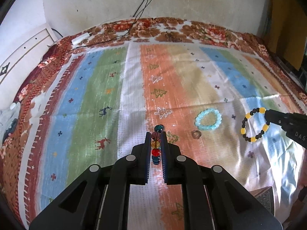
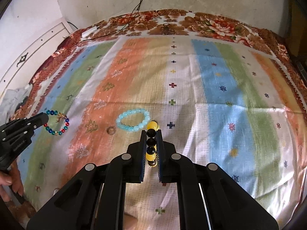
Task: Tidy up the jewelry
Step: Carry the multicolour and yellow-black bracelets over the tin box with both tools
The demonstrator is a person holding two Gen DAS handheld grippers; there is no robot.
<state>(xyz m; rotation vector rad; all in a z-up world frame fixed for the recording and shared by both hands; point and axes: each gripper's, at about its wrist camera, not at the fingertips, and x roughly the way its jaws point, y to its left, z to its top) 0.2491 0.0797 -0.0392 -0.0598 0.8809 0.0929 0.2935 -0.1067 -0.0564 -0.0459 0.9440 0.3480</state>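
Left tool (image 1: 155, 143): clenched on the multicoloured bracelet (image 1: 156, 145), held between the fingers.
Right tool (image 2: 151, 143): clenched on the yellow-and-black bracelet (image 2: 151, 143).
Blue bracelet (image 2: 133, 122): laid on the bedspread (image 2: 220, 88), between both tools.

Glossy translucent pale-blue bracelet (image 1: 208, 119) lies on a sheeny woven cloth (image 1: 107, 72).

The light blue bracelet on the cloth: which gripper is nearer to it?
Right. The right gripper, holding the yellow-black bracelet, is just beside the light blue bracelet; the left gripper, holding the multicolored bracelet, is farther off.
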